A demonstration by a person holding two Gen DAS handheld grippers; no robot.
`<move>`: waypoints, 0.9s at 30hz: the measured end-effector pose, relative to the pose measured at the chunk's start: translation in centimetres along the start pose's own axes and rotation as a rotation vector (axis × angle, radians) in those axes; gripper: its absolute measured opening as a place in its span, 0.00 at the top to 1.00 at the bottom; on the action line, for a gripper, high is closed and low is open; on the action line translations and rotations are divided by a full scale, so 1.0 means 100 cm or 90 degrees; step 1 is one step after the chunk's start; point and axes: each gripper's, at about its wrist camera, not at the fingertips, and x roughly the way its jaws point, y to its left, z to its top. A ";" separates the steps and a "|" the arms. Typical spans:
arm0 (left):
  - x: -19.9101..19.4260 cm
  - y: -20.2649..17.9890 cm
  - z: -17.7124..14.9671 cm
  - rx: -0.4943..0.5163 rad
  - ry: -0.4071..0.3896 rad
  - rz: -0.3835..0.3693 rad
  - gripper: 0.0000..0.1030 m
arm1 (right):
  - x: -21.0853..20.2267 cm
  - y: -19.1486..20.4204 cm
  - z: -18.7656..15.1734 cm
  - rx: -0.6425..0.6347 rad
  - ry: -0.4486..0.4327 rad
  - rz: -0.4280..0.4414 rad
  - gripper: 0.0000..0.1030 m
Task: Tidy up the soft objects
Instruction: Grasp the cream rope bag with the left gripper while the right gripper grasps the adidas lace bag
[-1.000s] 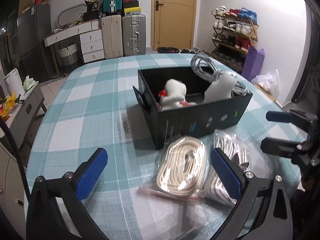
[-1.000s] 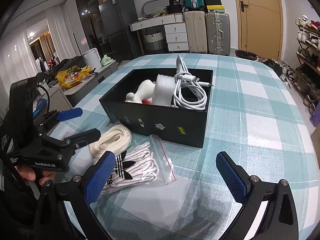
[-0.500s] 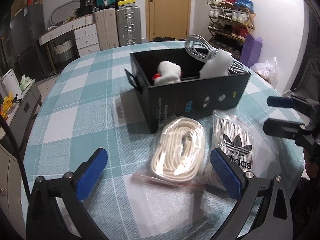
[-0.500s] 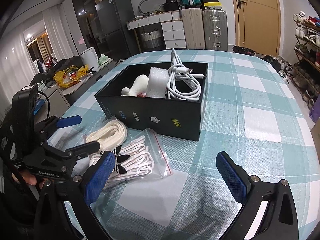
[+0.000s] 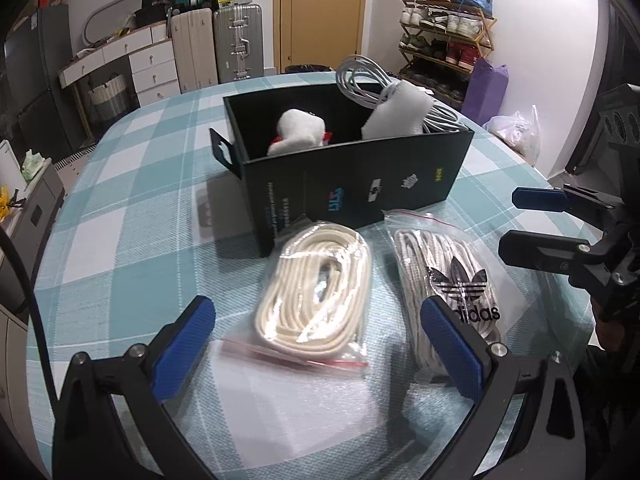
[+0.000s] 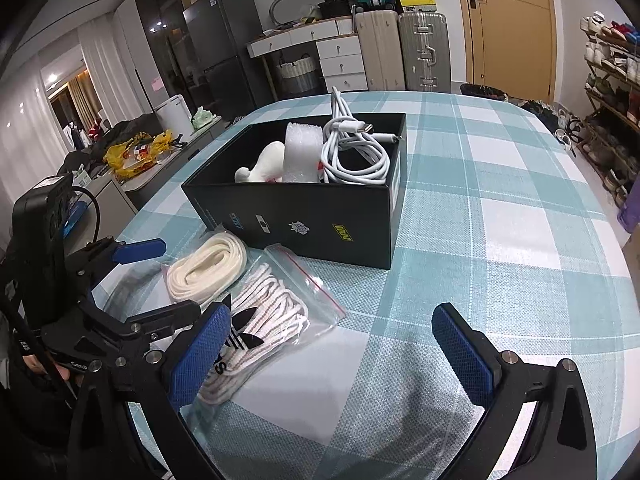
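Note:
A black box (image 5: 360, 188) (image 6: 304, 220) stands on the checked table. It holds a white plush toy (image 5: 300, 130) (image 6: 264, 164), a white foam piece (image 5: 396, 114) (image 6: 302, 152) and a white cable coil (image 5: 360, 76) (image 6: 356, 152). Two clear bags lie in front of it: cream laces (image 5: 316, 292) (image 6: 208, 268) and white laces with an Adidas logo (image 5: 444, 276) (image 6: 264, 320). My left gripper (image 5: 320, 344) (image 6: 160, 280) is open, just before the cream bag. My right gripper (image 6: 332, 352) (image 5: 520, 220) is open and empty beside the Adidas bag.
The round table with its teal checked cloth (image 6: 500, 220) (image 5: 132, 200) drops off at its edges. Suitcases (image 5: 236, 44), a drawer unit (image 5: 152, 68) and a shoe rack (image 5: 444, 36) stand behind it, off the table.
My left gripper has come lower and closer to the cream bag, which now lies between its fingers' line. The right gripper has shifted slightly. Both stay open.

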 end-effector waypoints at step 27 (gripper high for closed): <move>0.003 0.017 -0.004 -0.034 0.012 0.014 0.00 | 0.022 0.043 -0.015 -0.060 0.074 0.022 0.01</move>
